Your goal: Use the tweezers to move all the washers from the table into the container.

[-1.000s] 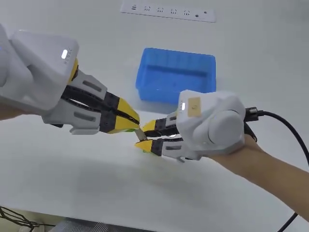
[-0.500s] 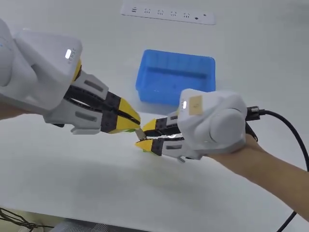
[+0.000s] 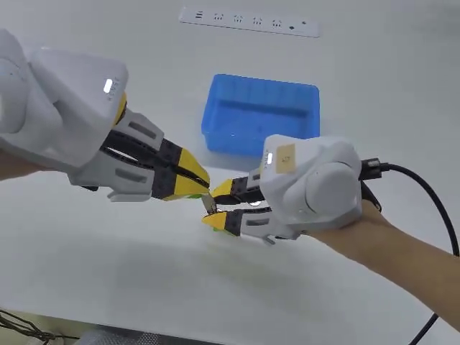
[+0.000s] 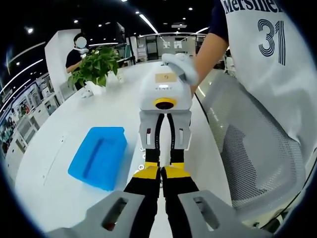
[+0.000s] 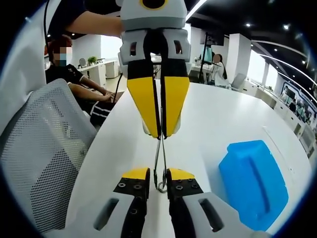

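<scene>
Over near edge of white table (image 3: 144, 266), my L gripper (image 3: 200, 181) has its jaws pressed together on the tweezers (image 5: 160, 158). R gripper (image 3: 217, 205) faces it tip to tip, jaws slightly parted either side of the tweezer tips. I see a small ring there, prob. a washer (image 5: 161, 187). Beyond: blue container (image 3: 237, 140), apart from both. Farthest: power strip (image 3: 248, 20).

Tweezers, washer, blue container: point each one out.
tweezers (image 5: 159, 151), right gripper view, middle of the shaft
washer (image 5: 161, 190), right gripper view, ring's lower edge
blue container (image 3: 233, 141), head view, near wall
</scene>
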Available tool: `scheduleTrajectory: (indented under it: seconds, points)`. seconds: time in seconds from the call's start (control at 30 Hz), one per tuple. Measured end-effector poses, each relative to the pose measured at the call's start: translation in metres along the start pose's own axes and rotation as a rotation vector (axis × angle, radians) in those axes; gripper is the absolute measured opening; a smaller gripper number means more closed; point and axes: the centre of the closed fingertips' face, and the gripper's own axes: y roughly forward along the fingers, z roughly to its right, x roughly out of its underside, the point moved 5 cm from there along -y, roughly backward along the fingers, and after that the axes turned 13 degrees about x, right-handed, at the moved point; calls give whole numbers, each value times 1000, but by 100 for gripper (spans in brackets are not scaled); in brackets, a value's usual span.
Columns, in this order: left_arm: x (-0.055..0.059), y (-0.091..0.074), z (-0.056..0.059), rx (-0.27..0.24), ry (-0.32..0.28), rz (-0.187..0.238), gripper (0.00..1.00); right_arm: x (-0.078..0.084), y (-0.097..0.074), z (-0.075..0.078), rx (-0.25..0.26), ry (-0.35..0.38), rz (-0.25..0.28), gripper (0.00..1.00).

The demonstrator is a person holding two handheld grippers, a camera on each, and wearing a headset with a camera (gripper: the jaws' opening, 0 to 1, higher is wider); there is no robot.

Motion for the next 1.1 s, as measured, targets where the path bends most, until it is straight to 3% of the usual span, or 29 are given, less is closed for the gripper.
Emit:
scheduleTrajectory:
  seconds: [0.7,0.9,1.1]
  points:
    - [-1,0,0,24,-6,-42,5,-2,-3,1,13,-20,-3,10]
    - [-3,3,-3,21,-10,-9,6,0,-5,2,20,-22,2,10]
    - [-3,6,-3,11,-26,88,6,2,-7,2,14,-20,7,9]
